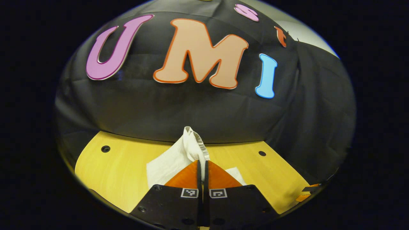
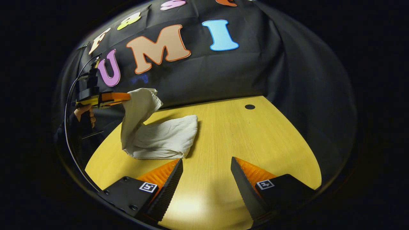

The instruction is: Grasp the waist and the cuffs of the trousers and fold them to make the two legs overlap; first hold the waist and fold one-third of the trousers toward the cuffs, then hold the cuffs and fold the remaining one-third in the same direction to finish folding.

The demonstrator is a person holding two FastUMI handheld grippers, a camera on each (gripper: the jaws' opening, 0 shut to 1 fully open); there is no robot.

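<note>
White trousers [image 2: 166,137] lie folded in a bundle on the yellow table [image 2: 243,137], at its left side in the right gripper view. One end of the cloth is lifted off the table and hangs from my left gripper [image 2: 126,95], held up by a hand [image 2: 84,111]. In the left gripper view, my left gripper [image 1: 203,161] is shut on this lifted fold of the trousers [image 1: 188,147], which sticks up between the fingertips. My right gripper [image 2: 207,159] is open above bare table, just right of the bundle's near edge, with nothing between its fingers.
The table has small round holes [image 2: 250,106] near its far edge [image 1: 105,149]. The black cloth wall [image 2: 255,70] hangs close behind the table and curves round its right side. Bare wood stretches to the right of the trousers.
</note>
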